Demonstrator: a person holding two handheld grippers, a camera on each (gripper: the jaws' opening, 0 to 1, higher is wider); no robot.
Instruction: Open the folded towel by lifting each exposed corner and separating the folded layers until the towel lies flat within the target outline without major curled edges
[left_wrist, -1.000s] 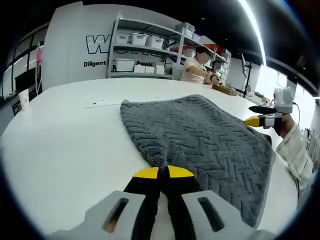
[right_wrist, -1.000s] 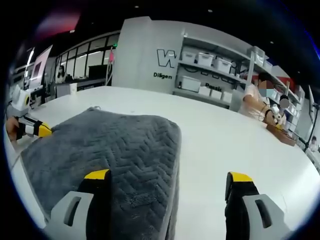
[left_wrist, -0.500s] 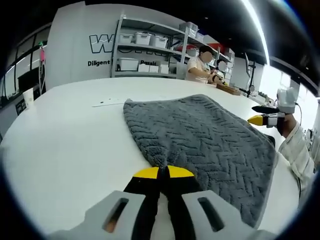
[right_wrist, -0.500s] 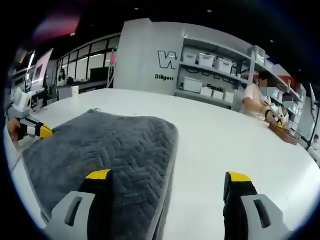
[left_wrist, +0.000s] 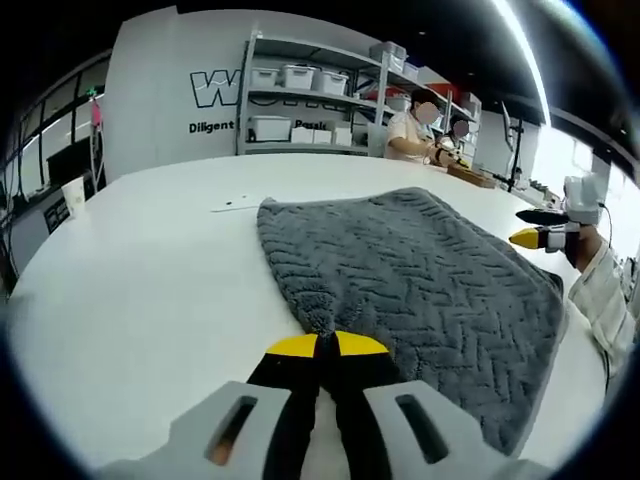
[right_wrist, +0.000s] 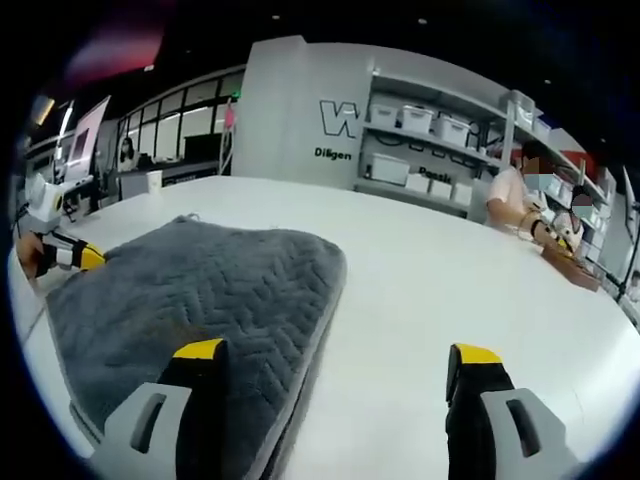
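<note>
Two claws: I had left claw (left_wrist: 327, 345) pinched tight on grey herringbone-textured towel (left_wrist: 420, 270) corner; right claw (right_wrist: 338, 352) gaped wide, holding nothing, over smooth white counter (right_wrist: 420, 290).

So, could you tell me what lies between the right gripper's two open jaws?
In the right gripper view, the right gripper straddles the grey herringbone towel's near edge and bare white table.

grey herringbone towel (left_wrist: 420, 270), white table (left_wrist: 140, 290), yellow-tipped black tongs (left_wrist: 327, 346)
</note>
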